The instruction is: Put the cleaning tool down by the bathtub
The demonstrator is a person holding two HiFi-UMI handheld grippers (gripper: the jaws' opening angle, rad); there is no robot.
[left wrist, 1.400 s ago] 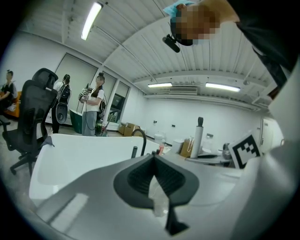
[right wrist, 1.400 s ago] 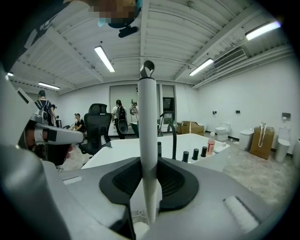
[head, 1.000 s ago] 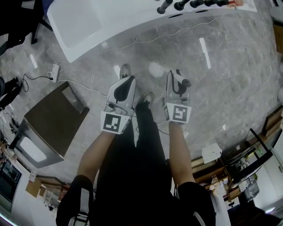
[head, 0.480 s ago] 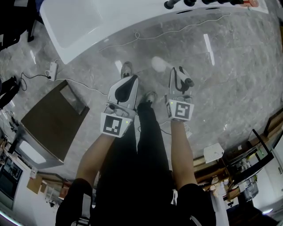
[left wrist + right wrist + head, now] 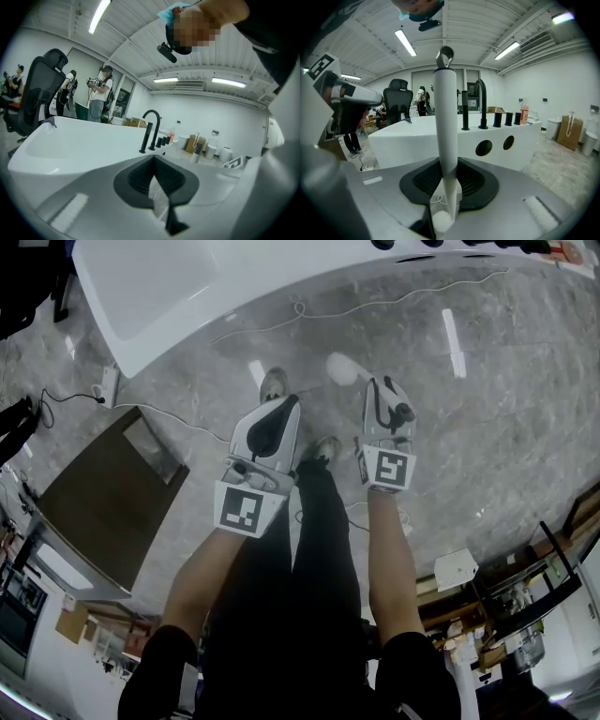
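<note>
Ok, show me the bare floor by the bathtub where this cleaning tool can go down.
Best: the grey floor right of the cleaning tool, between the white cable along the bathtub base and the shelves behind. Crowded: the left side, with a power strip and a brown cabinet.

The cleaning tool is plain white from handle to head. The left tongs and right tongs have pale grey shells with black ribbed pads (each also carries a cube of black-and-white squares). The bathtub is glossy white and its tap is black. The floor is grey marble, veined paler.
</note>
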